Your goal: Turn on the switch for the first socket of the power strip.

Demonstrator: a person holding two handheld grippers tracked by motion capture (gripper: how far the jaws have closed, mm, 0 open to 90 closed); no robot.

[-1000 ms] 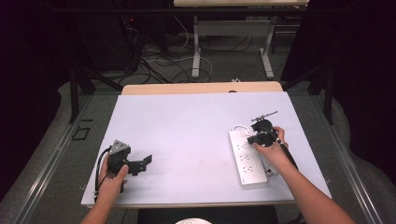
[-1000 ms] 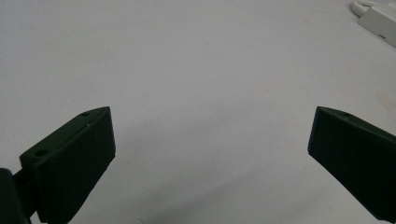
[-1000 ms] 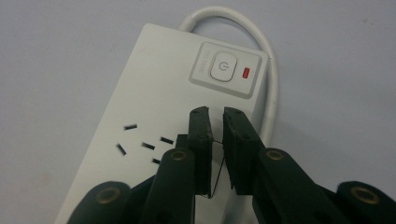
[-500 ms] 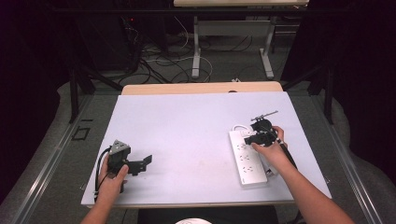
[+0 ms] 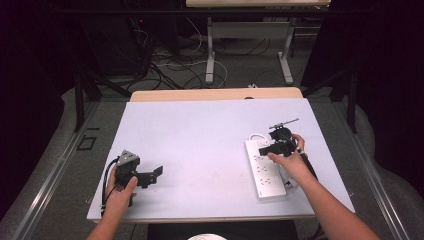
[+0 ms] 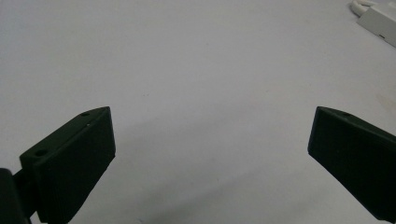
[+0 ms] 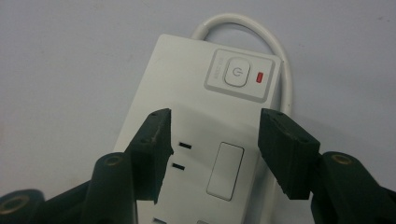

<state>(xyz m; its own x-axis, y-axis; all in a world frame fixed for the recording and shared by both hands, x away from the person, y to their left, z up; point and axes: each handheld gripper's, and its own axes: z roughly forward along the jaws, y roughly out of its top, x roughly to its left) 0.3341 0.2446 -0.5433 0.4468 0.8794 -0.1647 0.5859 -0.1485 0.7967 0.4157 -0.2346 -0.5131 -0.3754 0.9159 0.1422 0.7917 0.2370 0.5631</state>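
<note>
While nothing has shifted over the last second, right tool [image 7: 212, 154] hovers half-open, empty, over strip [image 5: 265, 170], lower right of surface [image 5: 200, 135]; left tool [image 6: 210, 154] wide open, empty, lower left. Switch press likely pending.

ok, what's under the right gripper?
The white power strip lies under the open right gripper: its power button, red light and some sockets show. The jaws and hand cover more of the strip's top.
</note>
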